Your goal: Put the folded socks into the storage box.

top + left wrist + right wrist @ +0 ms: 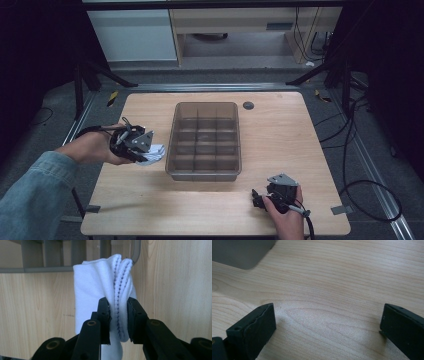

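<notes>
A person's left gripper (pixel 118 312) clenches a folded white cloth (pixel 100 290) at about 9 o'clock of the table (pixel 280 130), just beside the left wall of the grey divided bin (pixel 204 141) at table centre. The cloth looks to be clear of the wood, the jaws pinching it across its stitched folds.

The right gripper (pixel 260 197) sits at 5 o'clock near the front edge, jaws spread wide with nothing between them but bare wood.

The step in hand appears to be carrying the cloth over the bin wall into one of its cells. To do it well, the grip should hold firm on the doubled edge so the folds do not spring apart, the bundle should rise high enough for its hanging end to clear the rim, and it should come down straight over a single cell rather than across a divider. The loose lower end may snag the rim if the lift is shallow.

The high view gives the layout: the bin's grid of cells, all apparently empty, and both hands well apart. The left gripper view adds the seam stitching, the pads (pixel 104 312) biting into the folds, and the bin's rounded corner right behind the cloth. The right gripper view shows that gripper's open gap and one bin corner (pixel 242 252) at 11 o'clock.
</notes>
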`<move>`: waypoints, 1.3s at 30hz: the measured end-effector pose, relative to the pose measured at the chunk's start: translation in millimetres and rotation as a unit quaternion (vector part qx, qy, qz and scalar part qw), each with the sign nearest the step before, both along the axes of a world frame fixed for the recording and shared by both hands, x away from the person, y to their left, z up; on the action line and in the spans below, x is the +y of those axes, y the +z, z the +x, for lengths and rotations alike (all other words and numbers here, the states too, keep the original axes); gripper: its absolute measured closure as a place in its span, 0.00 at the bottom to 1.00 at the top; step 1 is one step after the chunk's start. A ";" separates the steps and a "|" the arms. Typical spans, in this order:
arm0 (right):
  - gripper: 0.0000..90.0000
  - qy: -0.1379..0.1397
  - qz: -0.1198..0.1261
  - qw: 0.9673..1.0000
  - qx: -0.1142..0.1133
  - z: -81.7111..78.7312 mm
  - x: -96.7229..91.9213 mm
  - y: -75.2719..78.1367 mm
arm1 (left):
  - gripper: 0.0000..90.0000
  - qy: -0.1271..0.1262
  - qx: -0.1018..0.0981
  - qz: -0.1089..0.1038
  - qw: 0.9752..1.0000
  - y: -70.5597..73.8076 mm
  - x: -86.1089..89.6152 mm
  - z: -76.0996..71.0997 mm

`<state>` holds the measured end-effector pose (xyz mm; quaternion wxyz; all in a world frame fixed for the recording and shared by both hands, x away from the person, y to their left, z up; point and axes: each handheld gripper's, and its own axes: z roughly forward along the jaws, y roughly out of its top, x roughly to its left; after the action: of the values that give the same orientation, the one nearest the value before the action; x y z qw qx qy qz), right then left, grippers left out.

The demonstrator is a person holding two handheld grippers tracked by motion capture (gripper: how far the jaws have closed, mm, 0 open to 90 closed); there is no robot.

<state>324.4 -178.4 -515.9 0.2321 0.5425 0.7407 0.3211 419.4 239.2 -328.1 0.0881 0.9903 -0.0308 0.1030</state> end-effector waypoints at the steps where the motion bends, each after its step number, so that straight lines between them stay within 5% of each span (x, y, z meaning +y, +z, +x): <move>1: 0.01 0.000 0.000 1.000 0.000 0.0 0.0 0.0 | 0.82 -0.006 -0.001 0.000 1.000 1.3 -6.0 1.5; 17: 0.01 0.000 0.001 1.000 0.000 0.0 0.1 0.0 | 0.82 -0.014 -0.004 0.001 1.000 5.9 -46.8 11.2; 39: 0.01 0.001 0.000 1.000 0.001 0.1 -0.2 0.2 | 0.81 -0.037 0.026 0.022 0.999 -24.7 -92.7 12.8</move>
<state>324.5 -178.6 -515.7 0.2308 0.5419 0.7418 0.3207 432.2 146.5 -352.8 0.0708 0.9925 -0.0670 0.0732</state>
